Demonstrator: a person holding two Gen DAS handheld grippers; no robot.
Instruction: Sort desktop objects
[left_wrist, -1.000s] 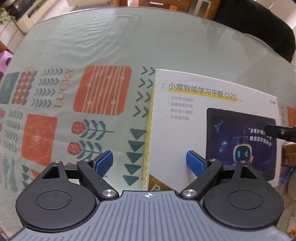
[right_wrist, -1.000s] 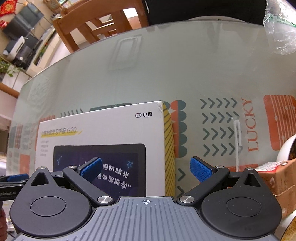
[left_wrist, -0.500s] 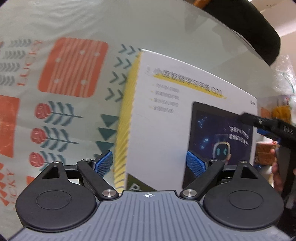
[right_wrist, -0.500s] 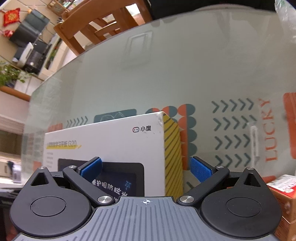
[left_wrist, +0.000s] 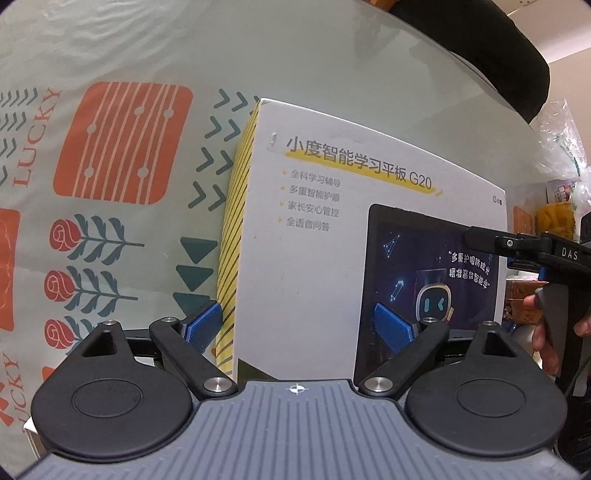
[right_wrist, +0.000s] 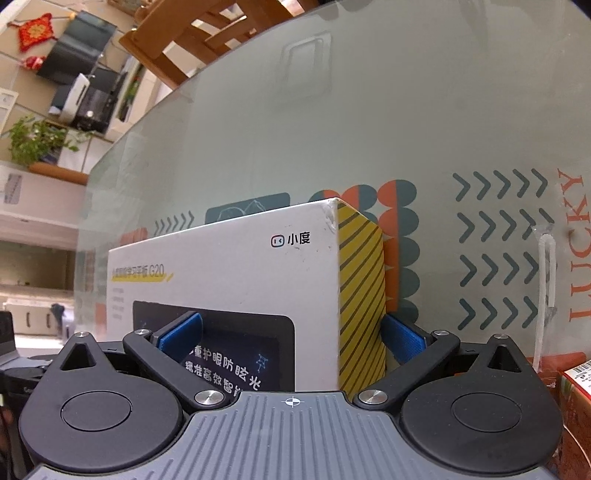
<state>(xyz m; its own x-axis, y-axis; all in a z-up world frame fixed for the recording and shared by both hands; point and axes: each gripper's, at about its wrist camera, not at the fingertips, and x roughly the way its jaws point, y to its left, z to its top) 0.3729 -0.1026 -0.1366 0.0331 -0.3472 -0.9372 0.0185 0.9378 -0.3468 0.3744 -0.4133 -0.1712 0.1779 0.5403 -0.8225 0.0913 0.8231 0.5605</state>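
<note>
Left gripper (left_wrist: 297, 326) and right gripper (right_wrist: 291, 338) both spread wide, each straddling a yellow-striped end of the white box (left_wrist: 332, 236); contact unclear. Box printed with a tablet, on the table (left_wrist: 221, 48).

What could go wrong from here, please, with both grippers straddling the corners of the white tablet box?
1. Both the left gripper and the right gripper are open around the tablet box. If only one closes, the box may twist or slide on the glass table.
2. The fingers sit at the striped side near a corner, so the grip may be shallow and slip.
3. The cardboard carton sits close by; swinging the box could knock it.
</note>
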